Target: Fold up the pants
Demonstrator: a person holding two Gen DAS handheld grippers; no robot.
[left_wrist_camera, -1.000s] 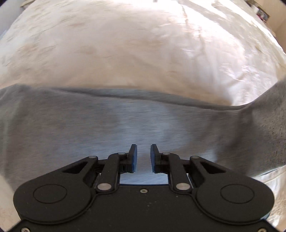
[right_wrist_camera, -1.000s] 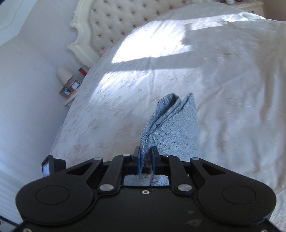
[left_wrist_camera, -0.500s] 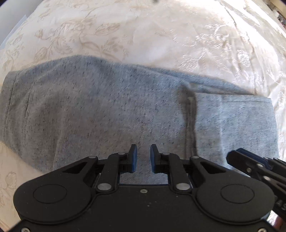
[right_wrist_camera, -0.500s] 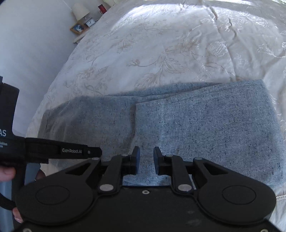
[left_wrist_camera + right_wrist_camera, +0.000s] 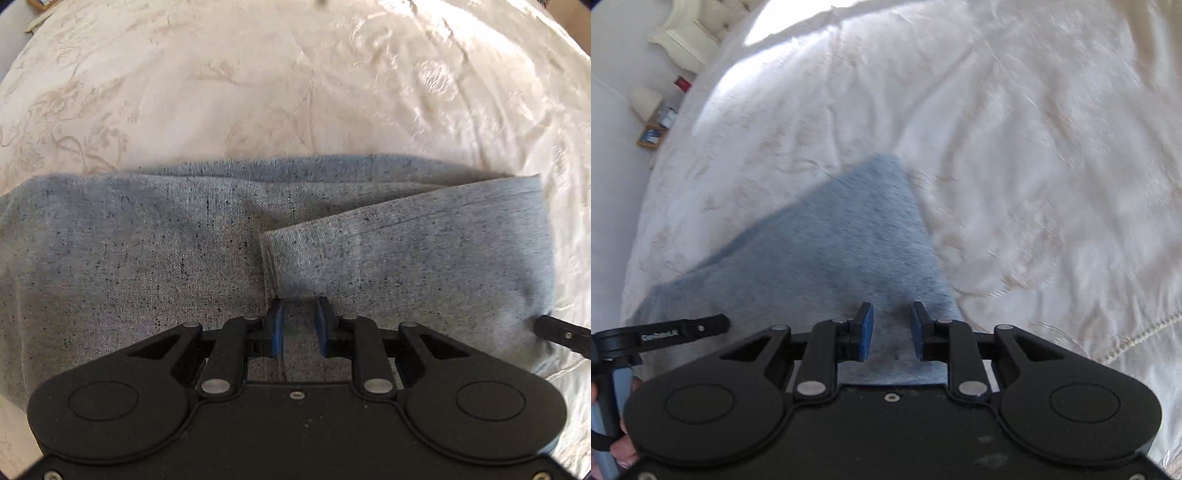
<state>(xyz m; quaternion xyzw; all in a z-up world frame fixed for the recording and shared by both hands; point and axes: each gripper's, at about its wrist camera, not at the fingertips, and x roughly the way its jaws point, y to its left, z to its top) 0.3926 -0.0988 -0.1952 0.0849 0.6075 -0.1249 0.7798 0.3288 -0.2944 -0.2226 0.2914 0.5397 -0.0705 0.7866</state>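
Observation:
The grey speckled pants (image 5: 129,266) lie flat across the bed, with one end folded back over the rest; the folded flap (image 5: 424,251) covers the right part and its edge runs near the middle. My left gripper (image 5: 298,314) is open and empty, low over the pants at the near corner of the flap's edge. My right gripper (image 5: 889,321) is open and empty over the right end of the pants (image 5: 831,251). The right gripper's tip shows in the left wrist view (image 5: 561,334); the left gripper shows in the right wrist view (image 5: 665,332).
The pants rest on a cream embroidered bedspread (image 5: 258,81) that fills the far side. A tufted headboard (image 5: 701,29) and a nightstand with a lamp and small items (image 5: 653,118) stand at the far left. The bedspread's stitched hem (image 5: 1137,339) lies at the right.
The right gripper has let go of the pants' end, which now lies folded over the rest. Both grippers have come down close over the fabric.

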